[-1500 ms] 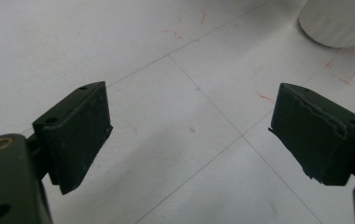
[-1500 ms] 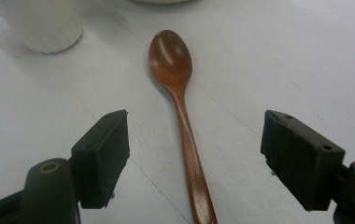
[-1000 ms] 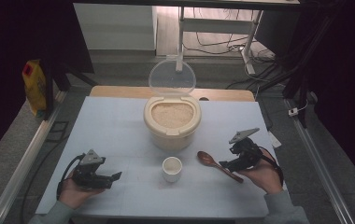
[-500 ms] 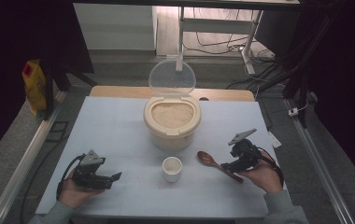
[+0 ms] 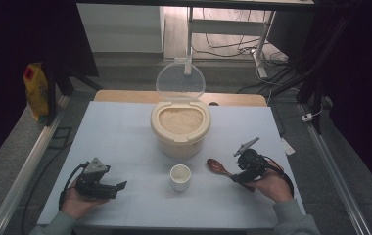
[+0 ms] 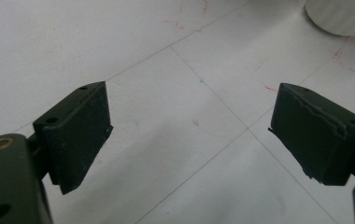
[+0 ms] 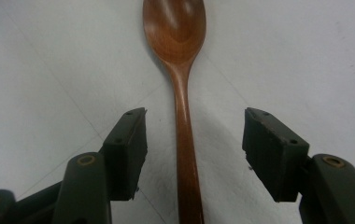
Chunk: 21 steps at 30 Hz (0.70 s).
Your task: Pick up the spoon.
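Worktop (image 5: pixel 125 127) is carrying a rice tub (image 5: pixel 180 127) at center w/ its lid tipped up at 12 o'clock, a cup (image 5: pixel 180 176) just below it at 6, and a spoon (image 5: pixel 220 169) lying flat at approx 4 o'clock from the tub.

R gripper (image 5: pixel 238 177) is sitting over the spoon's handle end. In the right gripper view the spoon (image 7: pixel 181 93) is running straight up the gap, long axis pointing 12 to 6, bowl at 12. Fingers (image 7: pixel 129 149) have just been closing but are standing apart, handle between them, pads not touching the wood, so nothing held yet.

L gripper (image 5: pixel 106 188) is resting low at 8 o'clock, well apart from the spoon, fingers (image 6: pixel 77 130) spread wide over bare worktop. R is clearly the nearer one. Likely next: squeeze across the handle, no turning needed.
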Each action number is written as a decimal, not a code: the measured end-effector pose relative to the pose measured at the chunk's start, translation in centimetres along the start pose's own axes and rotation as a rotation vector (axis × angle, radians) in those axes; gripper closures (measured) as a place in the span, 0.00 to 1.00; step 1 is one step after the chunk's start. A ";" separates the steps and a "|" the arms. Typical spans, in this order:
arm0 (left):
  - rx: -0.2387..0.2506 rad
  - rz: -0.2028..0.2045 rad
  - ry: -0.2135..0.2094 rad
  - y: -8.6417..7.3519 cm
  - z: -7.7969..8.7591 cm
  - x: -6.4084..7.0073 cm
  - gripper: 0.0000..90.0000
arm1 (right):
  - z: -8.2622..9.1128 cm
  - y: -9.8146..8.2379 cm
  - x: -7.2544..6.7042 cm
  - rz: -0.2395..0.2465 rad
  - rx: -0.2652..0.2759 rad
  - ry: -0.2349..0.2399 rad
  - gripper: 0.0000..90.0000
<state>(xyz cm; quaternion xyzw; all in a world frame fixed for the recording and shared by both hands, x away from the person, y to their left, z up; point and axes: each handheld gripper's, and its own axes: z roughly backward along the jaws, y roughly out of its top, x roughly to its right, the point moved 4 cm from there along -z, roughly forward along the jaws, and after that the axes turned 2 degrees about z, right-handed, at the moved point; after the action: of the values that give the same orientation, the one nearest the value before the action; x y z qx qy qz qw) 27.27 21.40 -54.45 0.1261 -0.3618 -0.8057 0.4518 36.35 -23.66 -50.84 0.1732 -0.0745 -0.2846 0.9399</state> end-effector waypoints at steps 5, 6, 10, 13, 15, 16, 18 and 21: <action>-0.002 0.000 0.001 -0.1 0.0 0.0 0.13 | -0.5 -0.4 -0.1 0.015 -0.064 -0.008 0.52; -0.001 0.000 0.001 -0.1 0.1 0.0 0.13 | -0.5 -0.6 -0.1 0.016 -0.067 -0.002 0.53; -0.002 0.000 0.000 -0.1 0.0 -0.1 0.13 | -0.6 -1.1 -0.2 0.009 -0.101 0.005 0.58; -0.005 -0.001 0.000 -0.1 0.0 -0.1 0.13 | -0.9 -1.5 -0.3 0.007 -0.135 0.017 0.61; -0.005 -0.002 0.000 -0.1 0.0 -0.1 0.13 | -1.1 -1.7 -0.4 0.015 -0.151 0.017 0.63; -0.005 -0.002 0.000 -0.1 0.0 -0.1 0.13 | -1.1 -1.7 -0.4 0.016 -0.158 0.016 0.65; -0.005 -0.001 -0.001 -0.1 0.0 -0.1 0.13 | -1.2 -1.8 -0.4 0.020 -0.172 0.017 0.67; -0.006 -0.002 -0.001 -0.1 0.0 -0.1 0.13 | -1.3 -1.8 -0.4 0.021 -0.180 0.008 0.72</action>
<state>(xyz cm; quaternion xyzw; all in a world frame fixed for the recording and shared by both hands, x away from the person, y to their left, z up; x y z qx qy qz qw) 27.26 21.51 -54.54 0.1247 -0.3595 -0.8072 0.4513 35.40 -24.44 -52.76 0.0882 -0.0467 -0.2794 0.9550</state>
